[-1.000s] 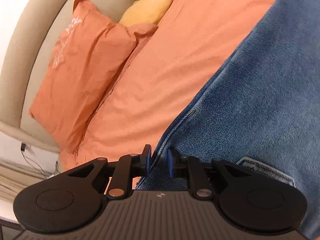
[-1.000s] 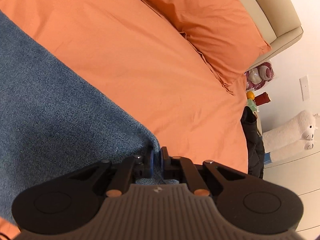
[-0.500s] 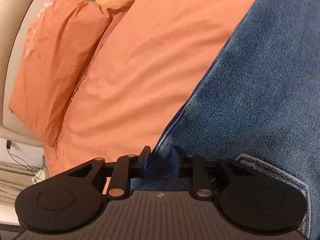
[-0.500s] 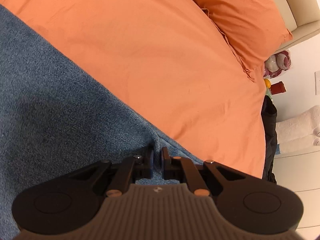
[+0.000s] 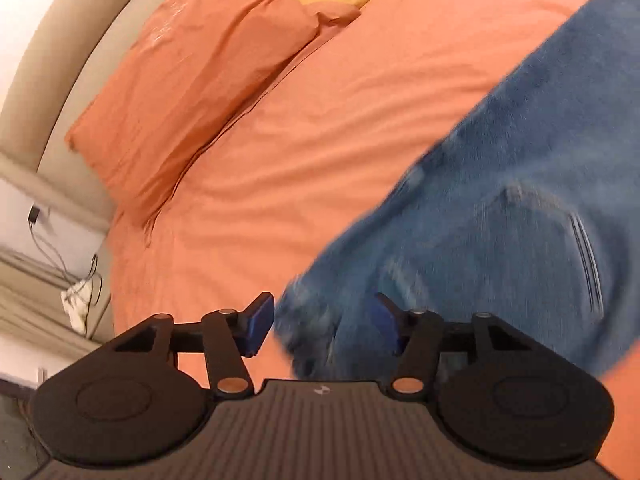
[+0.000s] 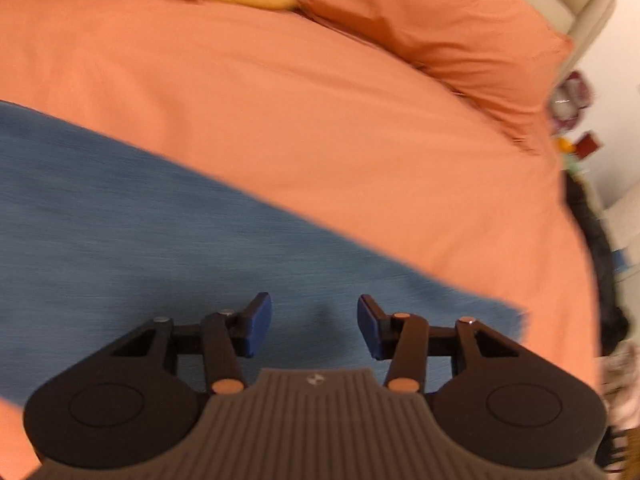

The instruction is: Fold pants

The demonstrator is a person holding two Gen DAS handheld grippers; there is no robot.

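- While both grippers stand open, the bed [image 5: 320,128] fills most of each view, its orange sheet rumpled toward the lower left of the left view; a soft, creased surface could let a fresh fold slide or sag out of line.
- Across the right half of the left view and the left half of the right view lie the jeans [image 5: 520,200], flat on the bed, a pocket showing in the left view; if the released edges were not squared, the layers may rest skewed, and the next fold would carry that error on.
- At the upper left of the left view a pillow [image 5: 192,92] sits well apart from the jeans, so it poses little risk.
- Low in its frame, the left gripper [image 5: 322,326] has just been opening to a wide gap, a bunched corner of denim lying loose between its jaws; pulling away carelessly could snag and drag it.
- Likewise the right gripper [image 6: 314,326] has just been opening, moderately wide over flat denim, gripping nothing; dipping low could ruck the cloth.
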